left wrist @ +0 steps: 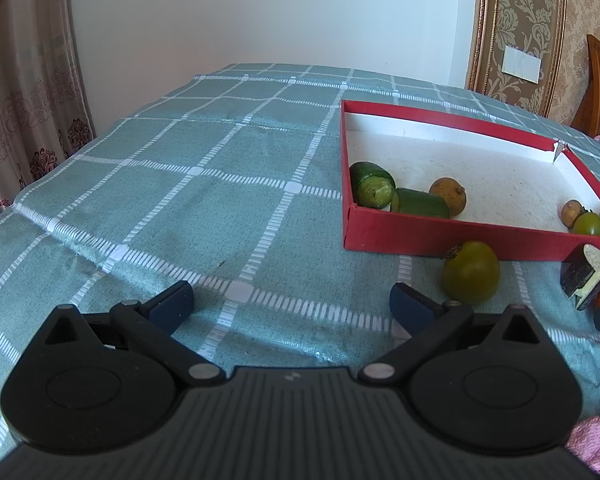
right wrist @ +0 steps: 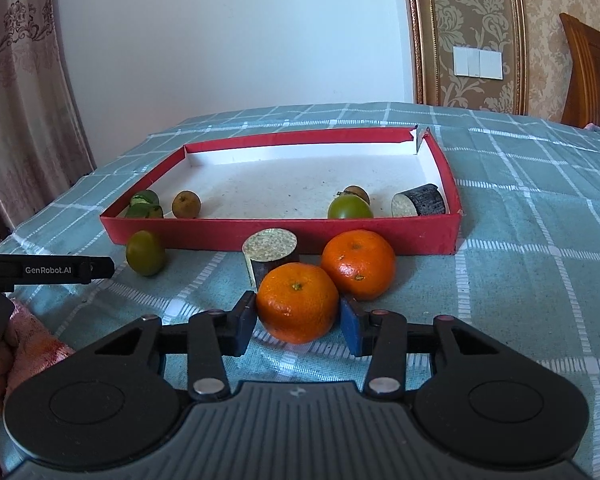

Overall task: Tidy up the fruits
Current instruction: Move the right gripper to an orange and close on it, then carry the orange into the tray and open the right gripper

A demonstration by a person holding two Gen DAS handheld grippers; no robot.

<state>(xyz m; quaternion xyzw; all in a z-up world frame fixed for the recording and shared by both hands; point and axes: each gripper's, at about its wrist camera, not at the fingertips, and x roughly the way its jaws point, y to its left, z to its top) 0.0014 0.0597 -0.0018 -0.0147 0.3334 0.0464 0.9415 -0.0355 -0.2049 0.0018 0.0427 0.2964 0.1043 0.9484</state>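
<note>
Right tongs [right wrist: 298, 322] bracketed the near tangerine [right wrist: 297, 301], not clearly clamped; left tongs [left wrist: 291, 306] were open, empty. Closing off-centre could've rolled it into the second tangerine [right wrist: 358, 263].

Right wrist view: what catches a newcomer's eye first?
Two oranges, the near one between the right gripper fingers, the other just behind. Beyond them sits a red tray with produce inside; a green fruit lies outside it, left.

Checked teal tablecloth [right wrist: 520, 240] carries a red tray [right wrist: 284, 236], 2 oranges [right wrist: 298, 300], a green fruit [right wrist: 145, 253], perhaps an eggplant chunk [right wrist: 269, 249].
</note>
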